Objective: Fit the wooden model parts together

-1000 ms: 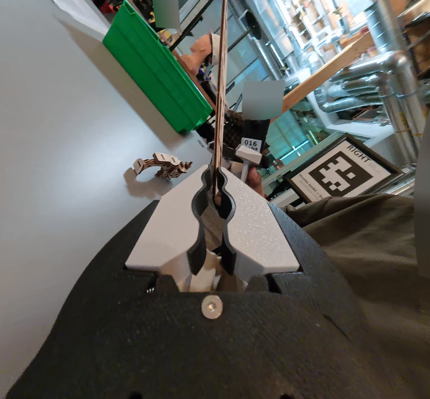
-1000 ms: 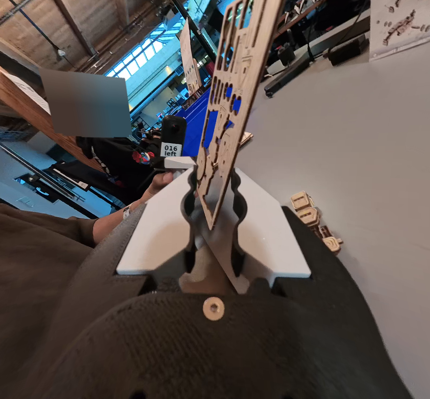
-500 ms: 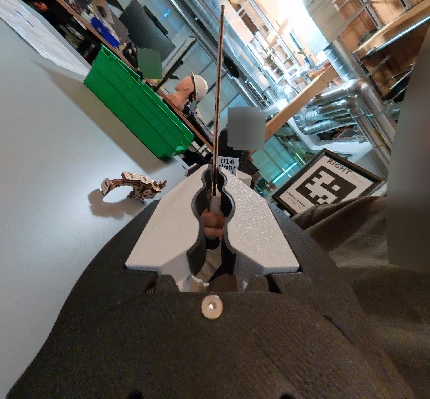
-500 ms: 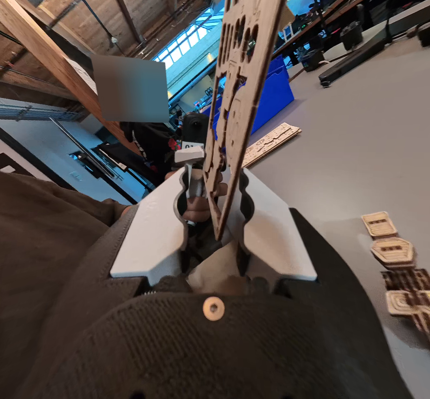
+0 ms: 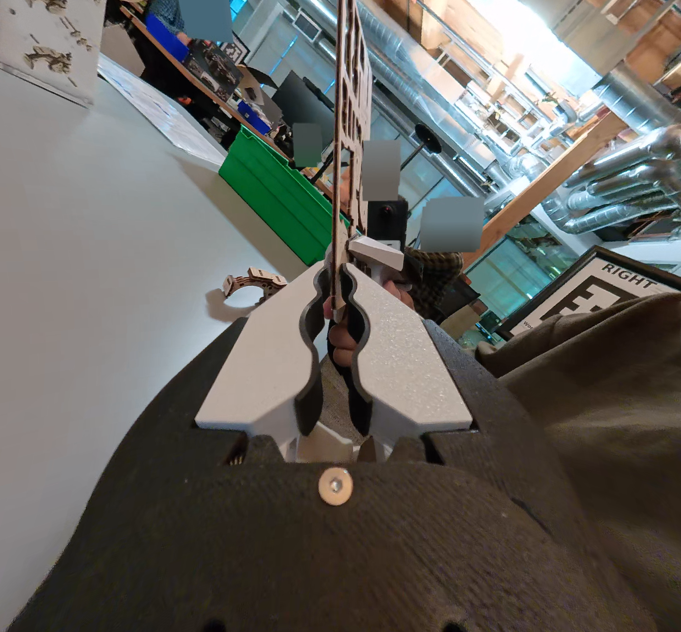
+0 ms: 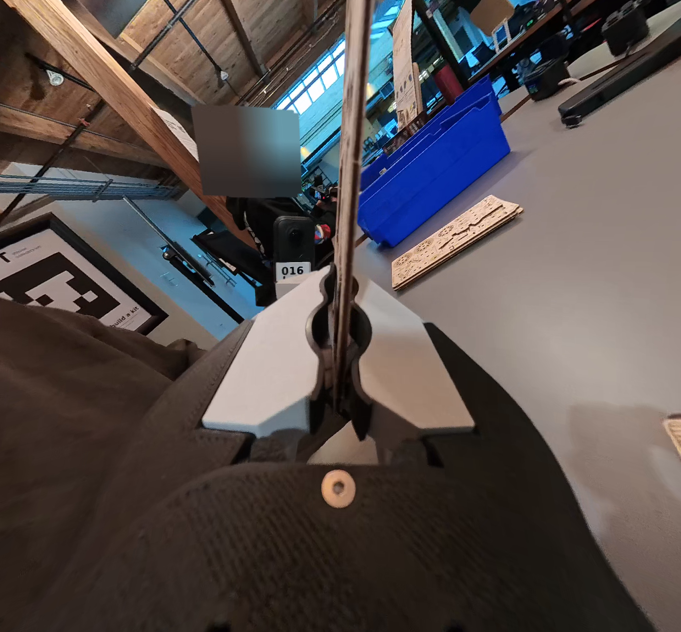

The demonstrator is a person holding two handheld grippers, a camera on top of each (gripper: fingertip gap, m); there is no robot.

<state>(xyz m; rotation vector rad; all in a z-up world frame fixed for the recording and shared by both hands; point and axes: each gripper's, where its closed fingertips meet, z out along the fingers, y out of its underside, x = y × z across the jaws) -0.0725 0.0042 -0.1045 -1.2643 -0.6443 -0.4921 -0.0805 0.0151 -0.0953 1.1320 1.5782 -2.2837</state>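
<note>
Wooden sheet (image 6: 350,135) upright above the table (image 6: 552,319), clamped by right gripper (image 6: 341,316), its lower corner between left gripper (image 5: 336,282) tips, contact unclear. Curved part (image 5: 254,281) and green bin (image 5: 272,194) beyond; blue bin (image 6: 435,172) opposite.

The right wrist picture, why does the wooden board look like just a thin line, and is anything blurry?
Right wrist view: the wooden sheet is seen edge-on, so only its thin edge shows; the table's near right corner is smeared. Left wrist view: the sheet is turned slightly, showing its cut-outs; bright glare washes out the ceiling.
</note>
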